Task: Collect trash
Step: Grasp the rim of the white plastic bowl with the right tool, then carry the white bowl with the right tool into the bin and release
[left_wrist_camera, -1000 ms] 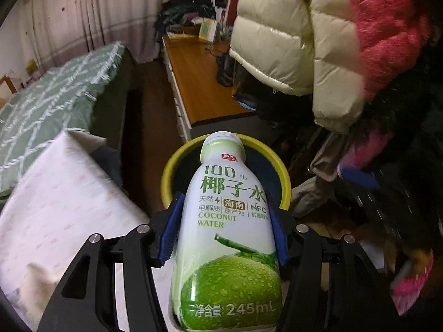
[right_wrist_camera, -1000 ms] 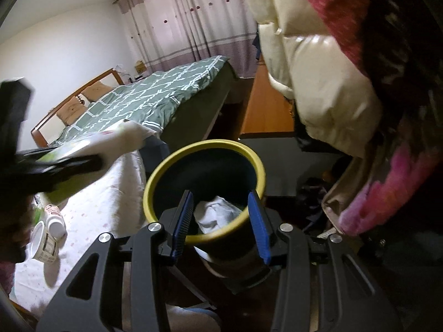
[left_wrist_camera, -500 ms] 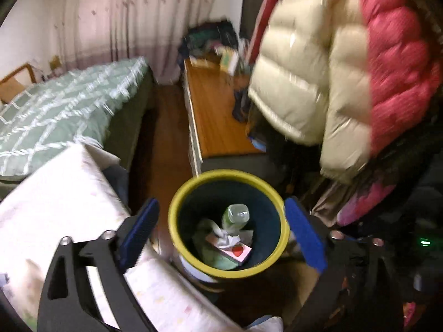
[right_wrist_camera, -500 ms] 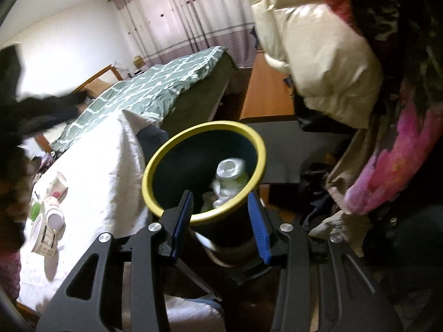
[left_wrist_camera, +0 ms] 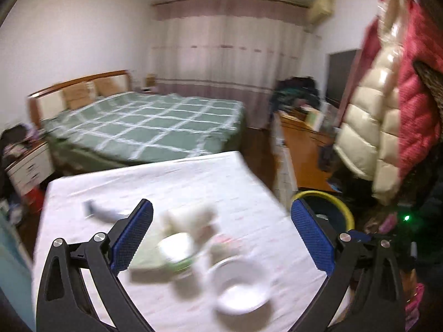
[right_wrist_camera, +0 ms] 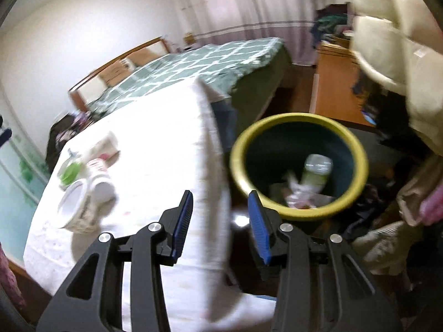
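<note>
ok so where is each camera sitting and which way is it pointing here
Left wrist: on the left claw, facing the white-clothed table and its blurred containers; its wide-open blue fingers show.
Right wrist: on the right claw, facing the table edge and yellow-rimmed bin holding a bottle; its open fingers show.
Shared: table, bin, green bed.

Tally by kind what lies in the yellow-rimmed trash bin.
In the trash bin:
Plastic bottle: 1
Crumpled tissue: 1 clump
Total: 2 that can be told apart; whatever lies under them is too blurred to count.
</note>
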